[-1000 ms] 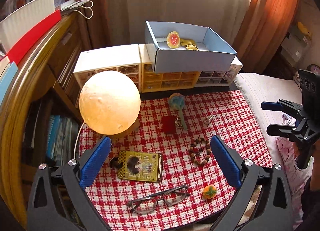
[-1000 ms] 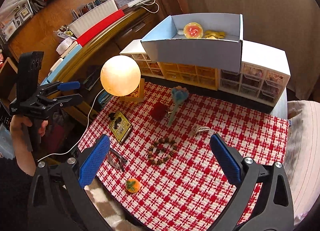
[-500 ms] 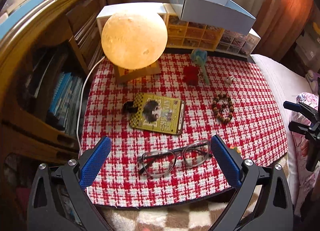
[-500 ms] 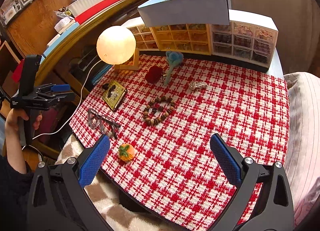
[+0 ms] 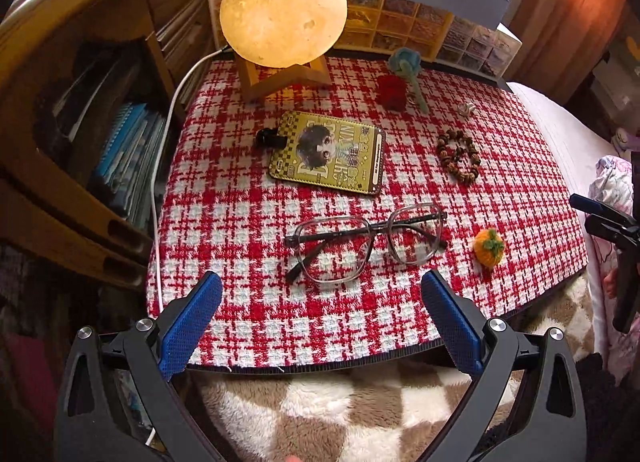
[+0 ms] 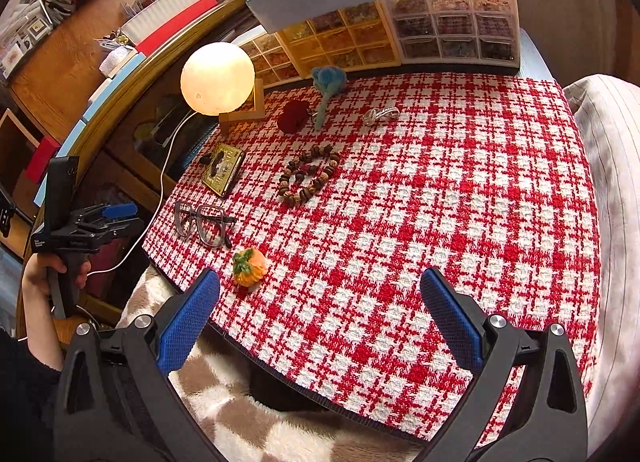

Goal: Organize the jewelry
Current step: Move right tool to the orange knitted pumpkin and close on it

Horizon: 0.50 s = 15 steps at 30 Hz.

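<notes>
Lowering both spread, empty grippers, I risk snagging the glasses ahead of my left fingers.

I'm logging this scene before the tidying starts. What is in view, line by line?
bead bracelet: 1, brown, mid-cloth
silver ring: 1, far side
eyeglasses: 1, grey, near edge
knitted pumpkin: 1, orange, near edge
card holder: 1, gold, beside the lamp
moon lamp: 1, glowing, far left
red pouch: 1, by blue flower
drawer units: several, back
checked cloth: 1, red-white
left claw: open
right claw: open
</notes>
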### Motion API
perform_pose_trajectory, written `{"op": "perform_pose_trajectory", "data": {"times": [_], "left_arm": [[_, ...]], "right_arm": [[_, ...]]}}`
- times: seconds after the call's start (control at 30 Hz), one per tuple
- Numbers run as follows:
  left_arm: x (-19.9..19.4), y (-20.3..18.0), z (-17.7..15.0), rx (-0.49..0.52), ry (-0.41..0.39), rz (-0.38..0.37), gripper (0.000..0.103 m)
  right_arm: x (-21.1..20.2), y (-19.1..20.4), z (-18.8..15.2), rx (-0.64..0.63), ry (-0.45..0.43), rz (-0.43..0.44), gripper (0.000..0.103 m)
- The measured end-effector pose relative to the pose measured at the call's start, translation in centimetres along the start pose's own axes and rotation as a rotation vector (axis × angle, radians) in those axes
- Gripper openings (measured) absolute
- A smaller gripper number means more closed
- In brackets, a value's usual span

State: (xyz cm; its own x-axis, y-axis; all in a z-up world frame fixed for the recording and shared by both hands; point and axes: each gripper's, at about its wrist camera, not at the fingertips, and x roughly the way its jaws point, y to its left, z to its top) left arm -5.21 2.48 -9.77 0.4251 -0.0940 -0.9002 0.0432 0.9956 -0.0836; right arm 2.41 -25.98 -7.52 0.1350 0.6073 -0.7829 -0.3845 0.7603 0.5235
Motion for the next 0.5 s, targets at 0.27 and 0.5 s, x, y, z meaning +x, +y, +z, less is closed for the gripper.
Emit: {"op": "perform_pose_trajectory", "data": {"times": [0.27, 0.5], "left_arm": [[1.2, -0.7, -1.0, 0.012, 0.022, -0.019, 0.099], [1.2, -0.9, -1.4, 0.017, 0.024, -0.053, 0.099]], "right_arm": [[0.4, 1.4, -1.8, -0.051, -0.034, 0.006, 0.096], [1.6, 3.9, -2.6, -0.144, -0.054, 0.011, 0.096]]}}
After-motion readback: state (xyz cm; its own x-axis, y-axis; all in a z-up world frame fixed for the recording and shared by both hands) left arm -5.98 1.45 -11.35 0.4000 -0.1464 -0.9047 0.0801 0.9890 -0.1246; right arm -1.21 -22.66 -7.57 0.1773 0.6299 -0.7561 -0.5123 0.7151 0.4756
